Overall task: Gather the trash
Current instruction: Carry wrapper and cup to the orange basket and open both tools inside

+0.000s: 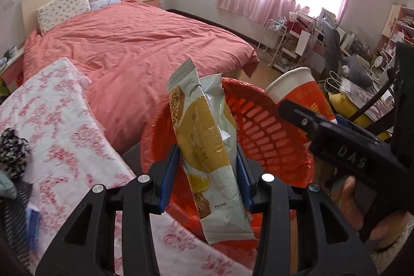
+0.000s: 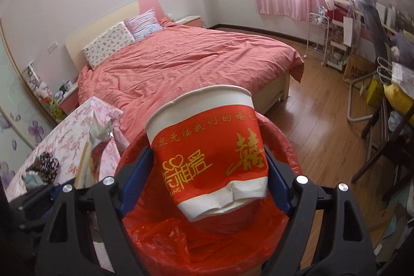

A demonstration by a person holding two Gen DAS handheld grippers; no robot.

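Observation:
My left gripper [image 1: 208, 167] is shut on a pale green and yellow snack wrapper [image 1: 207, 146], which stands upright between the blue pads over the red waste basket [image 1: 269, 131]. In the right wrist view my right gripper [image 2: 207, 167] is shut on a red and white paper cup [image 2: 209, 146], tilted, its base dented, above the same red basket [image 2: 282, 141] lined with a red plastic bag [image 2: 181, 242]. In the left wrist view the cup [image 1: 297, 89] and the black right gripper body [image 1: 349, 146] show at the right, beside the basket rim. The wrapper's top [image 2: 99, 128] peeks in at the left of the right wrist view.
A bed with a coral cover [image 1: 134, 43] lies behind the basket. A floral-clothed table [image 1: 64, 133] stands at the left with dark fabric items [image 1: 13, 154] on it. A cluttered desk and chair [image 1: 362, 84] fill the right side. Wooden floor [image 2: 318, 115] lies right of the basket.

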